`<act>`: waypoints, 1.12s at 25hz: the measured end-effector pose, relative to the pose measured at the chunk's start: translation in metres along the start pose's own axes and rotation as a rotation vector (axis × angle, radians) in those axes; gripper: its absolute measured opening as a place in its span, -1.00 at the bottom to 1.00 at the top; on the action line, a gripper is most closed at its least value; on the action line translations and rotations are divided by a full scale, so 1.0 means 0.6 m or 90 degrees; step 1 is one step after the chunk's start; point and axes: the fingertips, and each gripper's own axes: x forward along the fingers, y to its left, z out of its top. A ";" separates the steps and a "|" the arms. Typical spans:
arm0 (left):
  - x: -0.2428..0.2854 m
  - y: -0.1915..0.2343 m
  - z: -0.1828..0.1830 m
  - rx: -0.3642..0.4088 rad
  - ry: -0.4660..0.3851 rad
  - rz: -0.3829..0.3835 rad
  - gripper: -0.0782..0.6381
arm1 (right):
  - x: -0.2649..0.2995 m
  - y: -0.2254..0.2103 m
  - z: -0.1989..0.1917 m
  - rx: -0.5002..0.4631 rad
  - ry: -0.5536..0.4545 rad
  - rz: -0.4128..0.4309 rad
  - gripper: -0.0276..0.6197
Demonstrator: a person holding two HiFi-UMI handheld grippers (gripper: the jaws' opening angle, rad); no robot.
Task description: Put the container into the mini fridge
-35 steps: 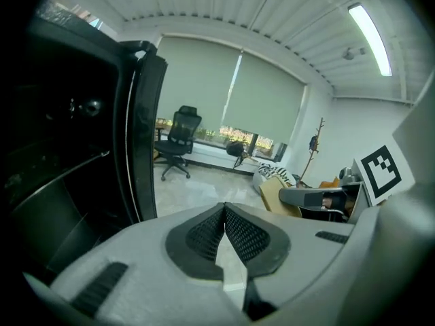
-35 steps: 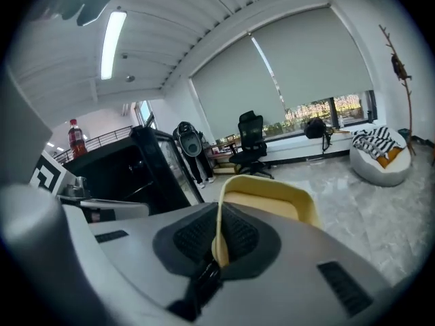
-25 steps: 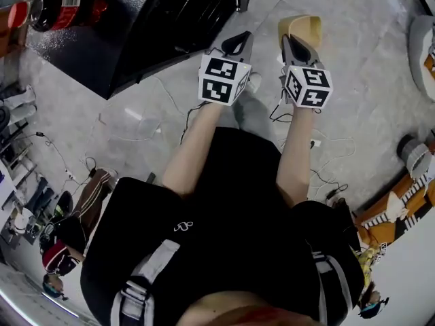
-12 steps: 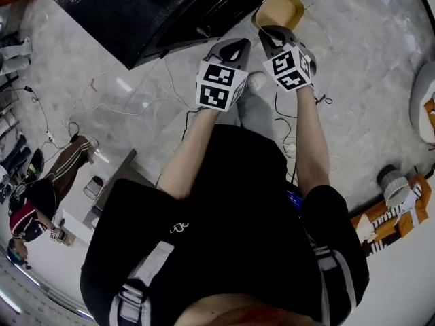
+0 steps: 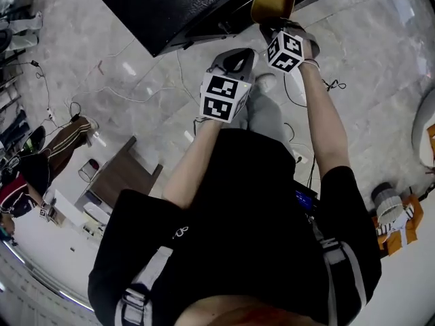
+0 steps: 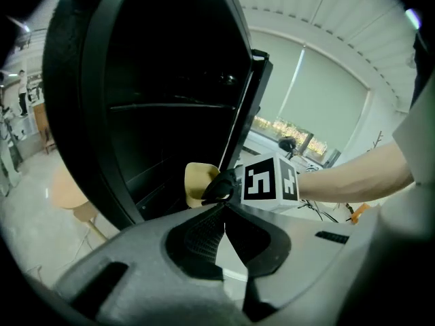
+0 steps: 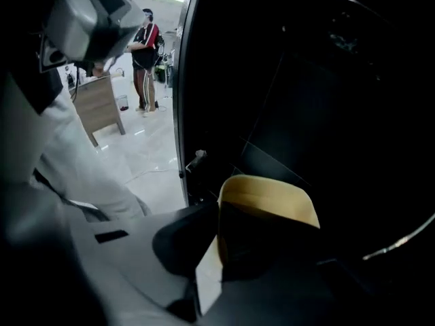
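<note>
The yellow container (image 5: 273, 1) is pinched at its near rim by my right gripper (image 5: 275, 24), right at the mouth of the black mini fridge (image 5: 170, 5). In the right gripper view the container (image 7: 268, 194) sits between the jaws of that gripper (image 7: 216, 250), with the dark fridge inside (image 7: 326, 94) just behind it. My left gripper (image 5: 234, 60) hangs lower and to the left, in front of the open fridge door (image 6: 75, 107). Its jaws (image 6: 224, 209) meet at the tips with nothing between them. From there I see the container (image 6: 198, 182) and the right gripper's marker cube (image 6: 268, 180).
Cables (image 5: 136, 94) trail across the pale marble floor. A wooden cabinet (image 5: 122, 175) stands at left, with a person (image 5: 27, 182) beyond it. Orange and white objects (image 5: 397, 219) lie at the right edge. A fridge shelf (image 6: 163, 105) crosses the dark interior.
My right gripper has carried the container up and left, from beside the fridge to its opening. The left gripper kept its place below the door, still shut.
</note>
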 end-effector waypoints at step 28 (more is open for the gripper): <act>-0.020 -0.056 0.073 0.049 -0.068 -0.039 -0.76 | -0.200 -0.084 -0.058 0.554 -0.164 -0.346 -0.77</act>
